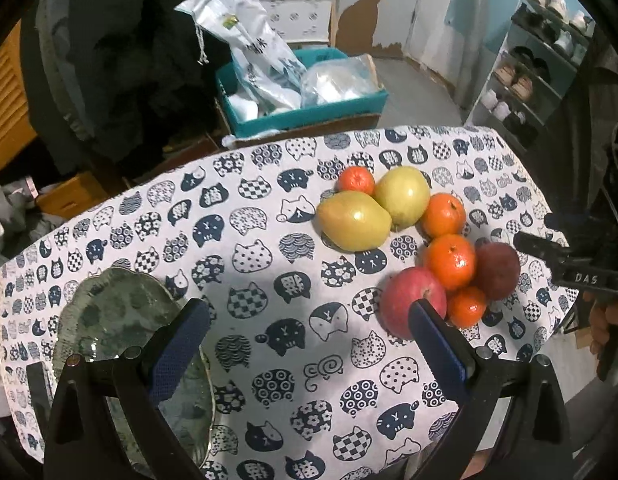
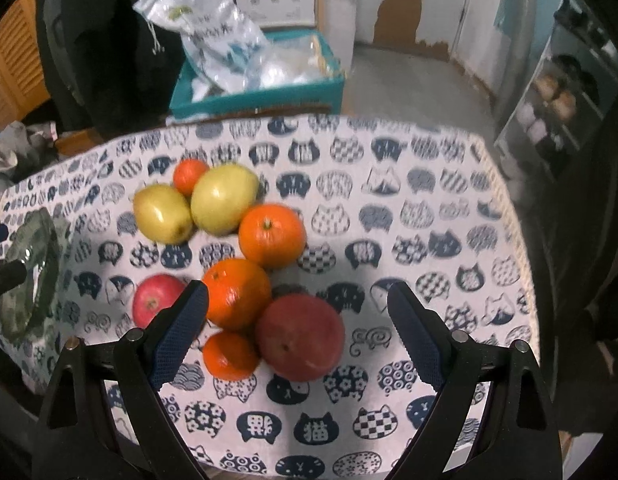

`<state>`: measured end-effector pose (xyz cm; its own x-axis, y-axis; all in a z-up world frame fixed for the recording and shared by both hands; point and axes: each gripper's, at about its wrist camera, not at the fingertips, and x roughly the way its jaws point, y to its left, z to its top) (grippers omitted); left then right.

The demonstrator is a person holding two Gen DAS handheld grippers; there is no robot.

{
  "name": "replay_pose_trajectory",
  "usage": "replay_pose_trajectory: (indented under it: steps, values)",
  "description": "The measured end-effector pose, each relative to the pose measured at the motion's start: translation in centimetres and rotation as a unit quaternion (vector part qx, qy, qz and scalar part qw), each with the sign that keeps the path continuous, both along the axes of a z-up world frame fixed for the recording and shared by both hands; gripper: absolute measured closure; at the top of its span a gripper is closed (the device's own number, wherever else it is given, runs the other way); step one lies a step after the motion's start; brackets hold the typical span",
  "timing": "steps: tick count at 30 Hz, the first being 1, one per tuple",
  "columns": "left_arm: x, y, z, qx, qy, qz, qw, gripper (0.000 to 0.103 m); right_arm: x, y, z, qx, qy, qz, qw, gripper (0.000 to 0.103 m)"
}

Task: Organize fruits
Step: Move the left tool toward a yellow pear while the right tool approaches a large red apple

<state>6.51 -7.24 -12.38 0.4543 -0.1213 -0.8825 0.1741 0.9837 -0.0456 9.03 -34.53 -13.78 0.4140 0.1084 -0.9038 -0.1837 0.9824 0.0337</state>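
While the left gripper (image 1: 309, 320) hangs over the cat-print tablecloth (image 1: 269, 360), its blue pads are spread wide with nothing between them. Left wrist view: the glass plate (image 1: 121, 312) lies flat at the near-left, partly behind the left finger and close to the table's left edge. Fruit cluster sits right of centre: two yellow-green pears (image 1: 355, 220), touching, the left one's long axis running left-right with the narrower end pointing left; a small mandarin (image 1: 356, 180) behind them; three more oranges (image 1: 451, 260) stringing down toward a red apple (image 1: 409, 300), which is partly hidden by the right finger. A darker red fruit (image 1: 497, 272) touches the oranges on the right. Open cloth lies between plate and fruit, and across the near middle. The far table edge drops to a teal box (image 1: 309, 112) with plastic bags. The right gripper (image 1: 565, 264) shows at the right edge, dark, its opening unclear from here.

Right wrist view: the right gripper (image 2: 297, 312) is wide open, empty, fingers bracketing the dark red fruit (image 2: 301, 336) and two oranges (image 2: 237, 292) without touching. The red apple (image 2: 155, 300) sits just outside the left finger, stem dimple facing up. The pears (image 2: 225, 196) are further back-left. The cloth's right half is free out to the table's right edge. The plate (image 2: 29, 272) is at the far left, well apart from the fruit.
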Motion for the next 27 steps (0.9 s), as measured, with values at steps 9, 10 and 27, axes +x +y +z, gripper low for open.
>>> replay_pose_trajectory:
  steps: [9, 10, 27]
  values:
    - [0.5, -1.0, -2.1, 0.01, 0.023, -0.011, 0.9996, 0.002, 0.3, -0.3, -3.8, -0.005, 0.054, 0.003, 0.999, 0.013]
    - [0.6, -1.1, -2.3, 0.01, 0.025, -0.012, 0.9996, 0.002, 0.3, -0.3, -4.1, -0.005, 0.058, 0.005, 0.998, 0.013]
    - [2.9, -1.8, -4.3, 0.0, 0.051, -0.012, 0.9986, 0.002, 1.3, 0.3, -8.5, -0.003, 0.111, 0.021, 0.994, 0.024]
